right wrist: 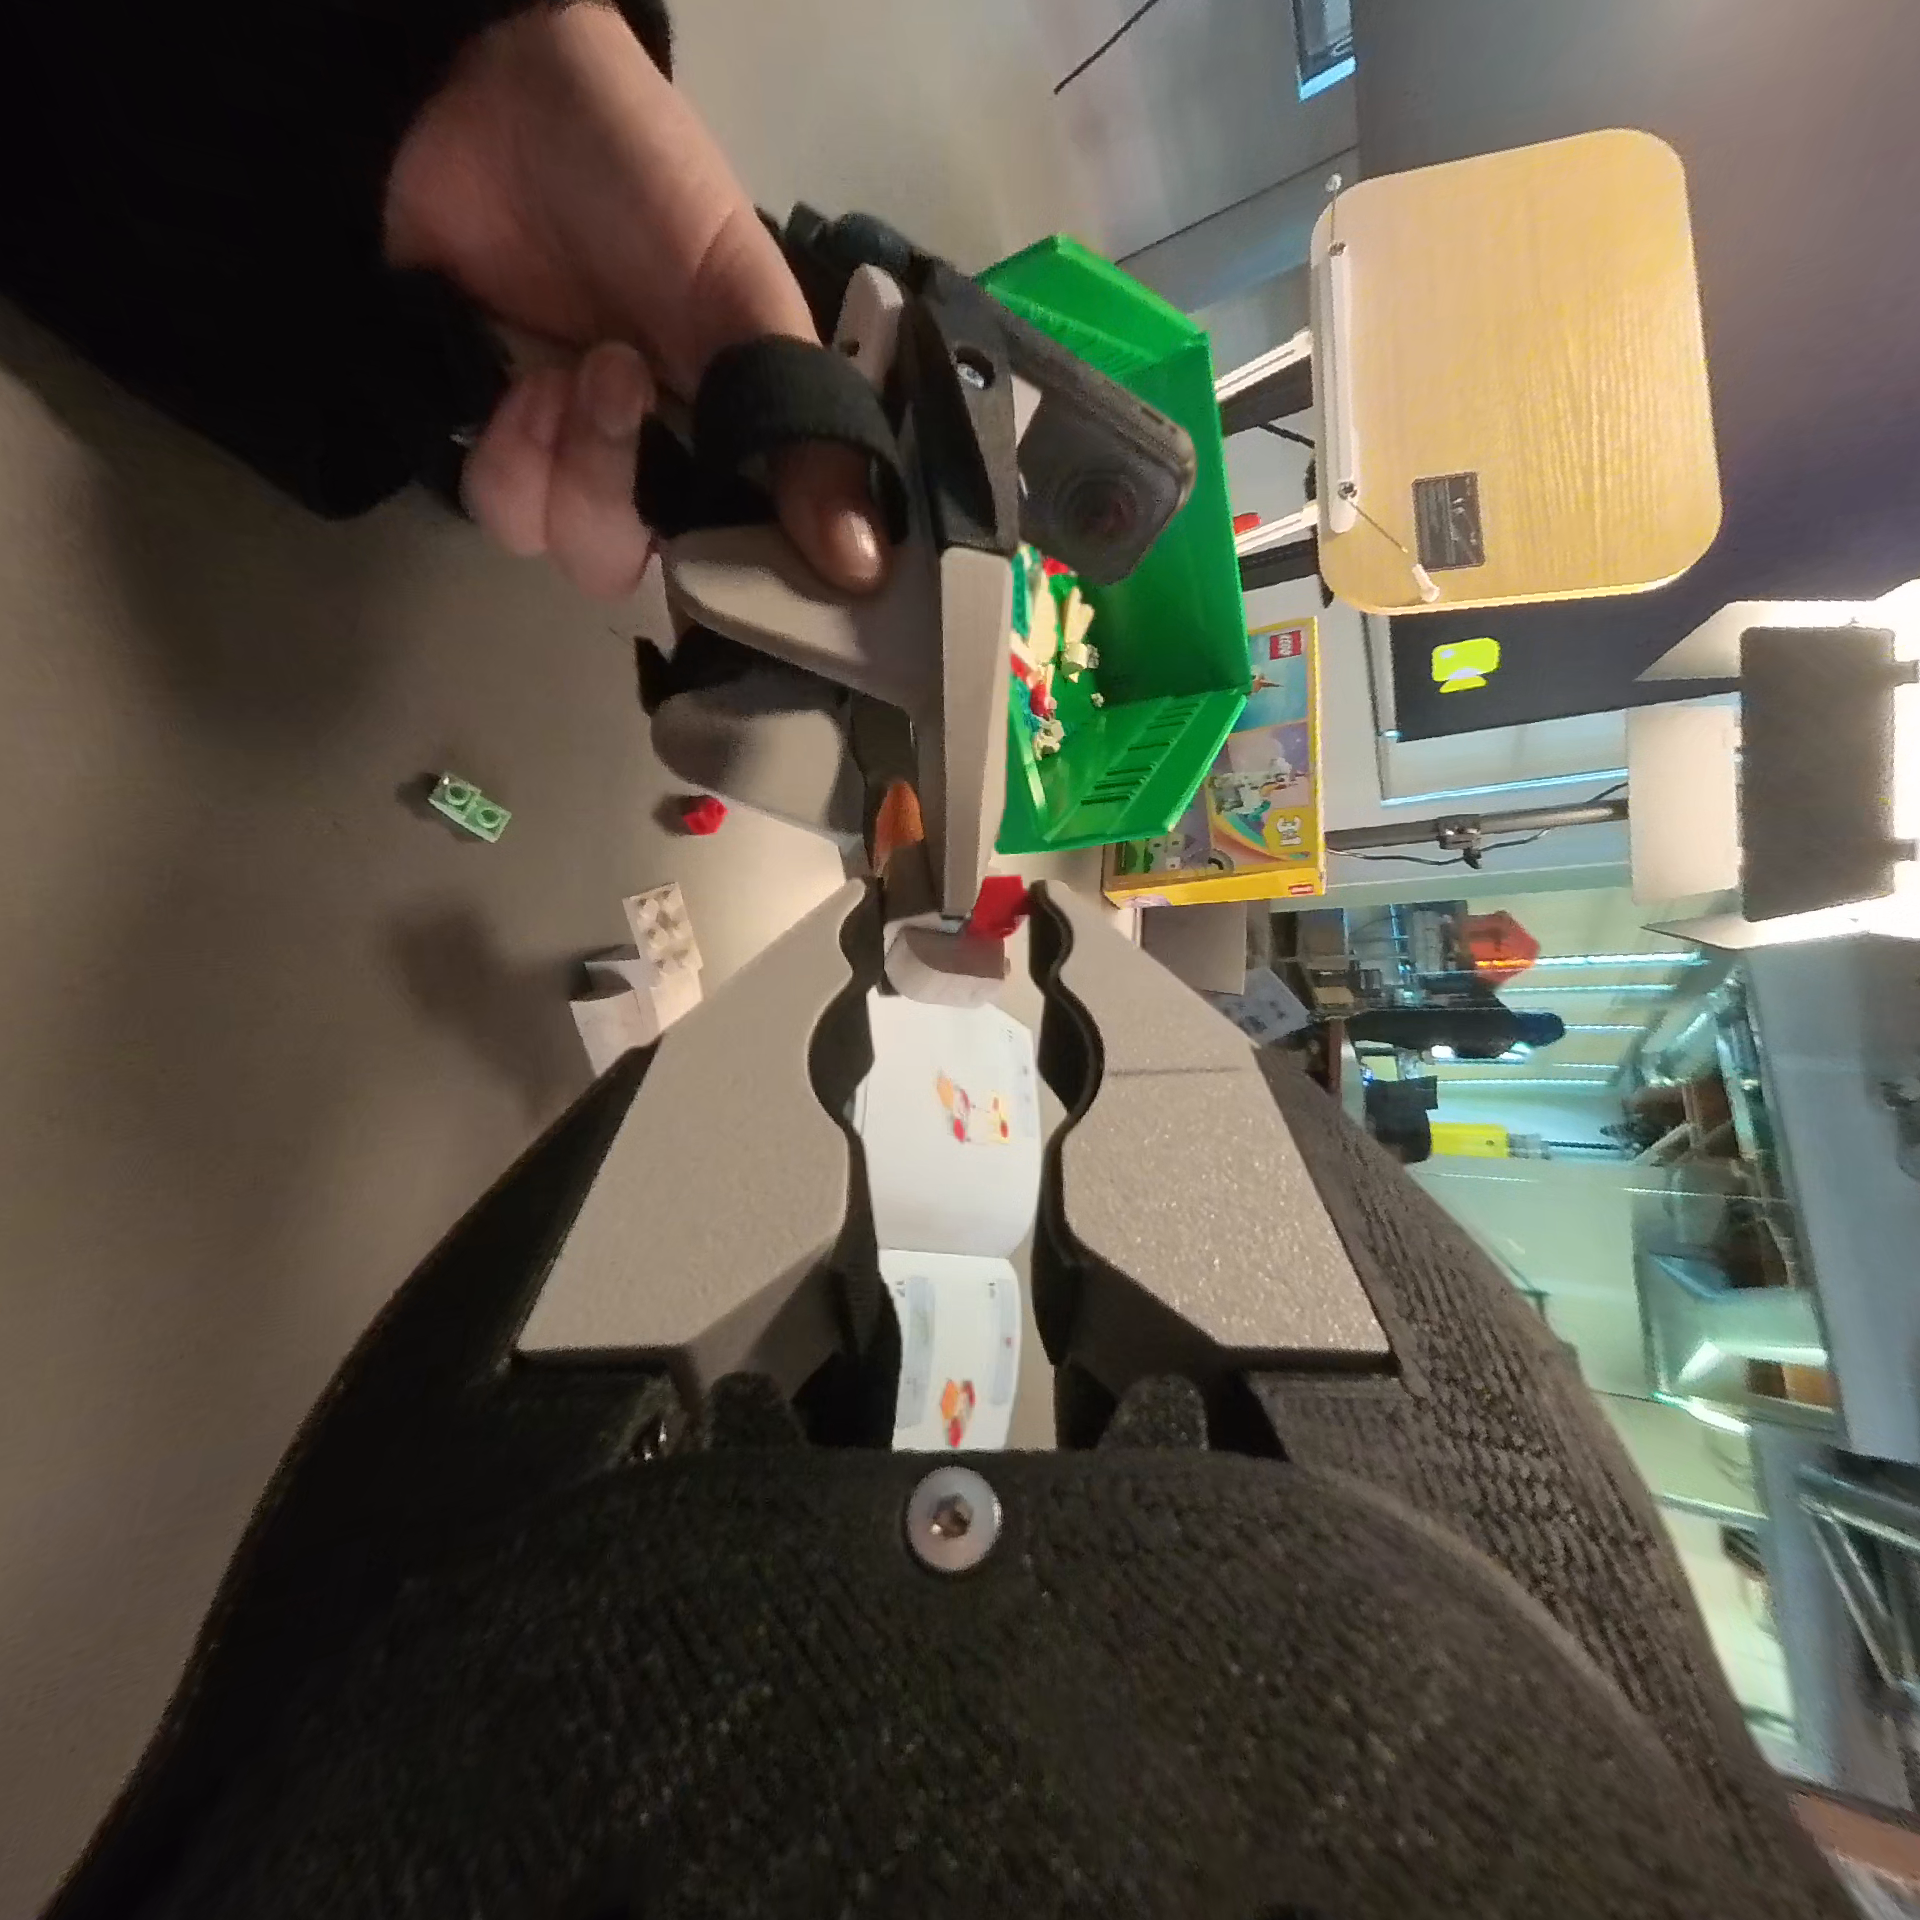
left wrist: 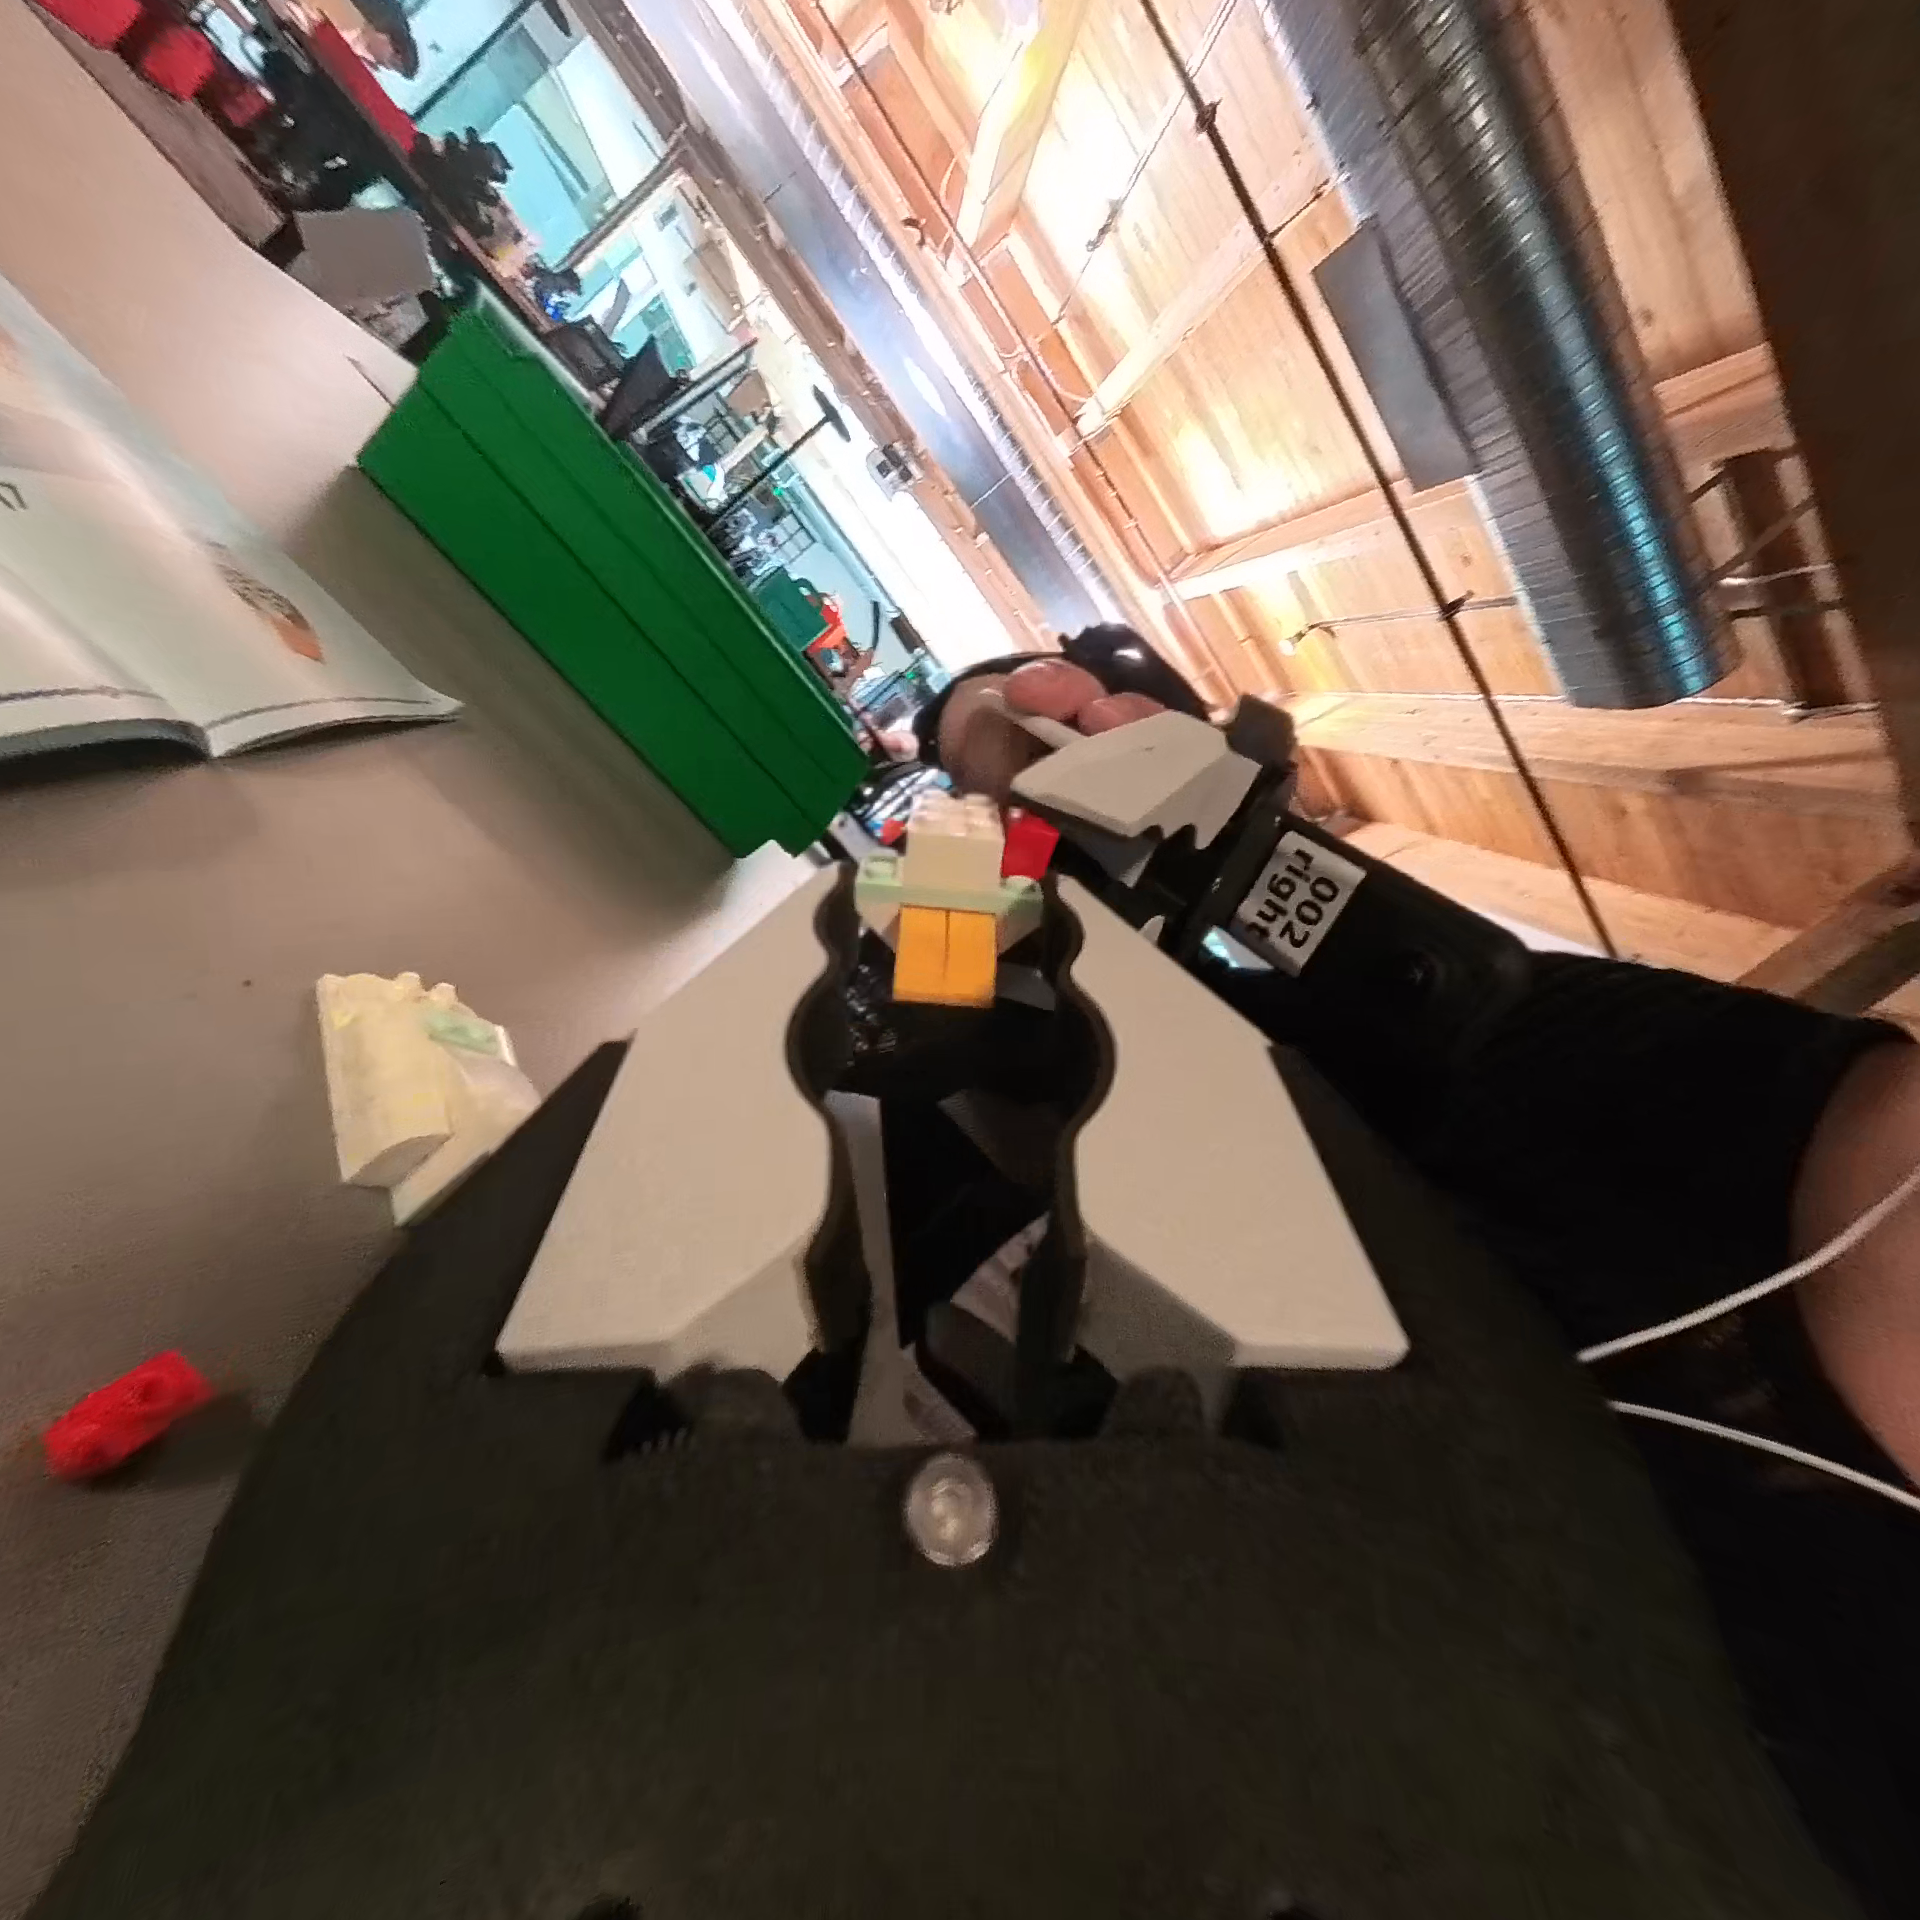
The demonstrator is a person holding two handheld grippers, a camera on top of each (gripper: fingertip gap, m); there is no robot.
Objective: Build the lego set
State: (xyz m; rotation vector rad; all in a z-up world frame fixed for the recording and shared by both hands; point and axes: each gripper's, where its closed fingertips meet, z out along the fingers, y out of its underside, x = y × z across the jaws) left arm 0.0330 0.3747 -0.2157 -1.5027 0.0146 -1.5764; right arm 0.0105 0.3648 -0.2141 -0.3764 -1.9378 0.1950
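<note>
Between the tips of the left gripper sits the small model, clamped: white block on top, pale green plate under it, orange pieces below, studs facing up and away from the cam; right gripper comes at it from the far right side, pinching a red piece that's touching or just beside the white block, can't tell if seated. Judging by that, the red piece goes on w/ a short push toward the model. Green bin behind holds loose pieces; more lie on the table: red one, whitish lump. Booklet lies open nearby.
</note>
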